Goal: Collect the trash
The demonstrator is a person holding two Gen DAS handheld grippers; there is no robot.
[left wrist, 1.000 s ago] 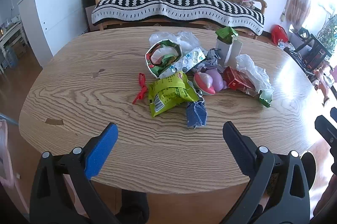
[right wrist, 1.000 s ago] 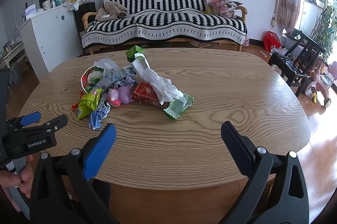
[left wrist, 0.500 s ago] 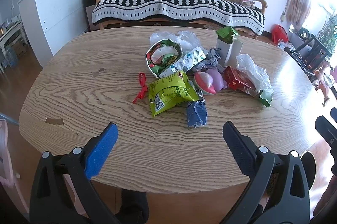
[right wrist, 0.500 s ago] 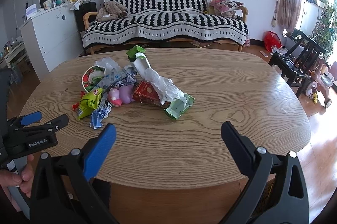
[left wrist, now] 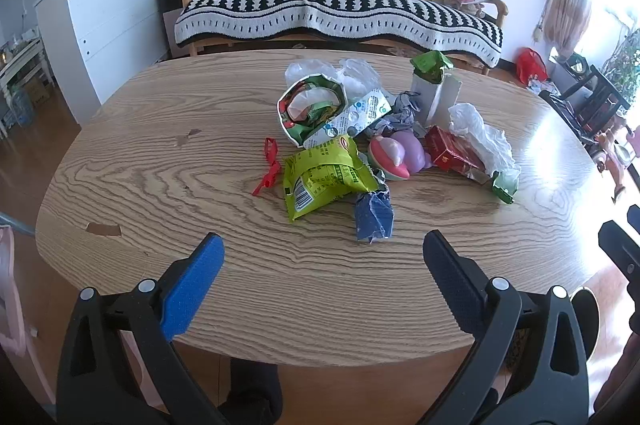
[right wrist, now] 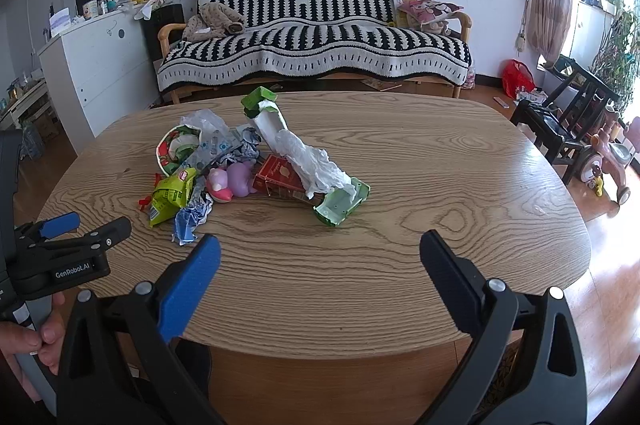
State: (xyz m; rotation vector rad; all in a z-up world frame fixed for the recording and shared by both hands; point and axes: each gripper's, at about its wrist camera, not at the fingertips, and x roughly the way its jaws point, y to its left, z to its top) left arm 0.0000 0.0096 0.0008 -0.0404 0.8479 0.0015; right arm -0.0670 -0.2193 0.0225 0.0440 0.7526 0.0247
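Note:
A heap of trash lies mid-table: a yellow-green snack bag [left wrist: 326,179] [right wrist: 171,194], a crumpled blue wrapper [left wrist: 374,215] [right wrist: 191,219], a red plastic strip [left wrist: 269,165], a paper bowl [left wrist: 310,107] [right wrist: 176,147], a pink-and-purple toy [left wrist: 400,155] [right wrist: 232,179], a red box [left wrist: 452,153] [right wrist: 278,175], white tissue [left wrist: 480,131] [right wrist: 316,161] and a green carton [right wrist: 342,203]. My left gripper [left wrist: 323,251] stands open over the near table edge, short of the heap. My right gripper [right wrist: 320,253] is open too, nothing between its fingers, right of the heap.
The oval wooden table [left wrist: 200,145] [right wrist: 460,165] has a chipped spot [left wrist: 105,229] near its left edge. Behind it stand a striped sofa [right wrist: 316,45] and a white cabinet [left wrist: 100,25]. Dark chairs [right wrist: 568,113] and a ride-on toy [right wrist: 608,161] stand at the right.

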